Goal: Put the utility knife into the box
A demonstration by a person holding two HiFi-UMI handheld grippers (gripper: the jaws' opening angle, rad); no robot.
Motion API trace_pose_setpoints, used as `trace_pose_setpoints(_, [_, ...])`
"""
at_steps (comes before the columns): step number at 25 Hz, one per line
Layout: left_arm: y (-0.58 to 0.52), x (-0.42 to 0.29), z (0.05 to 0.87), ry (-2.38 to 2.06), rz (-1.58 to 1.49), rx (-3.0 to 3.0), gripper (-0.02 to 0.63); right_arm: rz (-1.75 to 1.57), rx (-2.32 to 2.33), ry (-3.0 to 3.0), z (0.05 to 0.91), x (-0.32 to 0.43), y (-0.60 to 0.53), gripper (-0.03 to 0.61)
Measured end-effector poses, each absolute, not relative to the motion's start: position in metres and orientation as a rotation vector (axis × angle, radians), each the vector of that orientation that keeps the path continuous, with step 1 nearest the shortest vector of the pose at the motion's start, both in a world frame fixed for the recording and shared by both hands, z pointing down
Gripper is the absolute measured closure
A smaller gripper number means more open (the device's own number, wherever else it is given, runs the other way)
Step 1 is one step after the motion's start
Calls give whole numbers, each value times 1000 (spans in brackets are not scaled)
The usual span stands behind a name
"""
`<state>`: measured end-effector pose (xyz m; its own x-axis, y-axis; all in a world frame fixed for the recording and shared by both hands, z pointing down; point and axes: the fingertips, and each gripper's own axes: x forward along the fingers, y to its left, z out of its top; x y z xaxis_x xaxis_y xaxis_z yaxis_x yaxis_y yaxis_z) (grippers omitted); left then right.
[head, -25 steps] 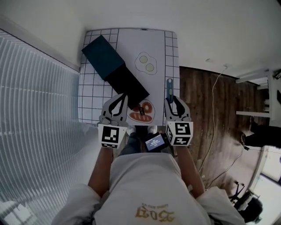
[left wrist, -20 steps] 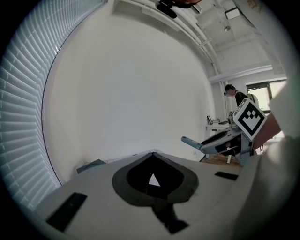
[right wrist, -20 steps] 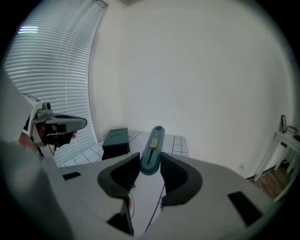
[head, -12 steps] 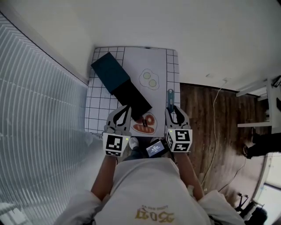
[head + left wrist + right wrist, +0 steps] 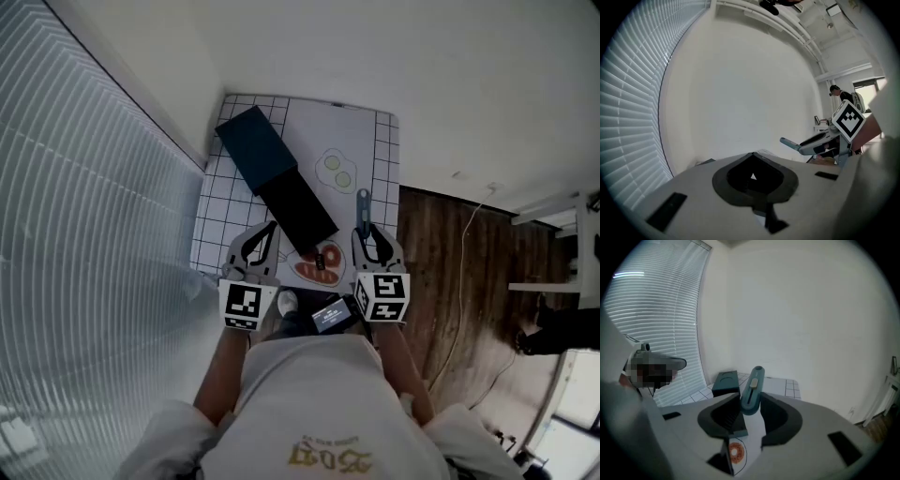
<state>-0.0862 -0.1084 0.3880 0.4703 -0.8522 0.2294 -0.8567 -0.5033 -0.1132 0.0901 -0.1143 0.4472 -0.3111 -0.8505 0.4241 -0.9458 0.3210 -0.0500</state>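
— Where's the utility knife?
— Clamped in my right fingers, over the tabletop's near right. Box sits far left (black tray slid out). Left fingers together.

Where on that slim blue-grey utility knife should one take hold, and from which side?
The tail of the slim blue-grey utility knife, from the near side, in line with its length. Its narrow flat flanks suit a pinch, and the right claw grips it there, slider up.
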Motion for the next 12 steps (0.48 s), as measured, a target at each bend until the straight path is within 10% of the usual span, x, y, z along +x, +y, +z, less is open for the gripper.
trace_pose_setpoints(12, [-94,-156,390,-1765,400,2509,607,369,1398,-2380,451,20,-126,439])
